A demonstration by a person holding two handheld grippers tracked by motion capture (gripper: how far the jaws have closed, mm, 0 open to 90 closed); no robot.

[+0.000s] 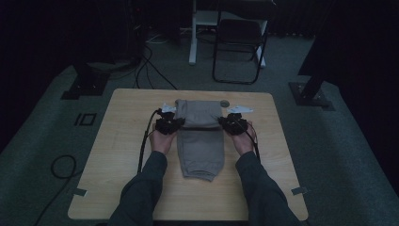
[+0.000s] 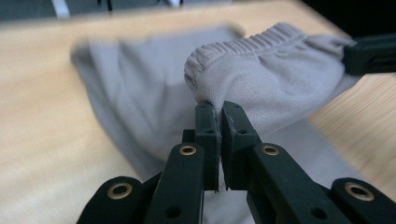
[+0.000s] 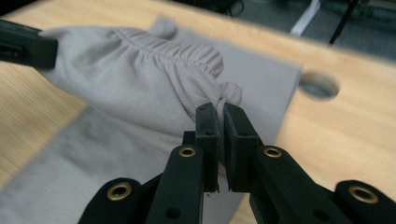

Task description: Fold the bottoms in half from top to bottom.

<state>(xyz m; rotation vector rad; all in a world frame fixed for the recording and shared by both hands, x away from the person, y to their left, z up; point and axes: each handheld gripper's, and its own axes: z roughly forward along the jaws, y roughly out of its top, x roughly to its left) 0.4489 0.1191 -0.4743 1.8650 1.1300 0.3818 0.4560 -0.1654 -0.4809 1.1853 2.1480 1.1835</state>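
Although the room around the pale wooden table [image 1: 131, 188] is too dark to make out, the folded grey fabric sweatpants [image 1: 200, 141] lie plainly at its middle — waistband end lifted off the top, the cuffed leg end towards the person. The left gripper [image 2: 219, 109] has its jaws clamped on one corner of the elastic waistband, the right gripper [image 3: 220, 109] on the other — both pinch cloth tightly. No label or writing can be read on the garment.

Grey sweatpants [image 1: 200, 141] lie lengthwise mid-table, elastic waistband end lifted and folded over the legs.
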